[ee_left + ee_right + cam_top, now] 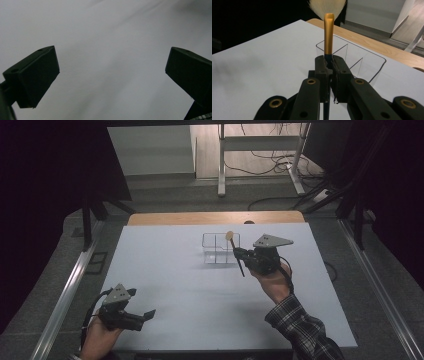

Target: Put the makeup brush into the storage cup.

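High view: a clear, divided plastic box point(220, 248) stands upper centre on a smooth white mat point(165, 270), open surface all round. Just right of it, the right gripper point(239, 254) clamps a brush point(235, 251).

Left gripper view: the left gripper point(110, 75) has its jaws wide apart, empty, over blank mat.

Right gripper view: jaws pinch the brush's dark handle; its gold ferrule and pale bristles rise at top centre.

White table cover point(190, 290), wooden table edge point(200, 218), floor cables point(270, 162)
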A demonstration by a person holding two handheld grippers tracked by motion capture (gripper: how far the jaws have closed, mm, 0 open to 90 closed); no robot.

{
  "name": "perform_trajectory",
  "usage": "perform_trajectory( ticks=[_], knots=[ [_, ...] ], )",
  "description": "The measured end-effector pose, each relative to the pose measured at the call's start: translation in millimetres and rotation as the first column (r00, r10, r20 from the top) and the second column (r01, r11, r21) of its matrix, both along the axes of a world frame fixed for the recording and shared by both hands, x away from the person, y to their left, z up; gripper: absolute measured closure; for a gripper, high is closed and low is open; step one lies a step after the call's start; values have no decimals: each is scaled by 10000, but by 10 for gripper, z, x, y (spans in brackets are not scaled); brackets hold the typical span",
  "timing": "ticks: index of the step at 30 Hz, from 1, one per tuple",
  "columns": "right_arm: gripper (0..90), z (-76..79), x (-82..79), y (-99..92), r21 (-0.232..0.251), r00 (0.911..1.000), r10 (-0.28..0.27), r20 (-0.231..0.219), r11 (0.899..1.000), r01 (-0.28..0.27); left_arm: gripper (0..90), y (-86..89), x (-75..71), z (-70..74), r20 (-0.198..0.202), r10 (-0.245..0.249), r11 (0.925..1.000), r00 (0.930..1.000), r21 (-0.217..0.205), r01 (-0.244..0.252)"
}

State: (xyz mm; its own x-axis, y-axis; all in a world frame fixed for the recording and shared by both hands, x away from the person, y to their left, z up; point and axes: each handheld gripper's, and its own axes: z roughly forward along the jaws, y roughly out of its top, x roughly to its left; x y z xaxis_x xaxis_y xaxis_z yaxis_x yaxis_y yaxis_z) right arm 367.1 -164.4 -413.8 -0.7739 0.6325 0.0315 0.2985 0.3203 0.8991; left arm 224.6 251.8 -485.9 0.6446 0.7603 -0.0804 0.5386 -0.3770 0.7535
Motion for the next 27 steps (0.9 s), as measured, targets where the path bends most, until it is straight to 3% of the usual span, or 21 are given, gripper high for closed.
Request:
perform_trajectory(
  ticks=[27],
  knots=[
    [840,87,260,143,443,10000,-53,-34,9990,54,0,-1,-1,-1,50,1,10000,10000,39,-1]
  ],
)
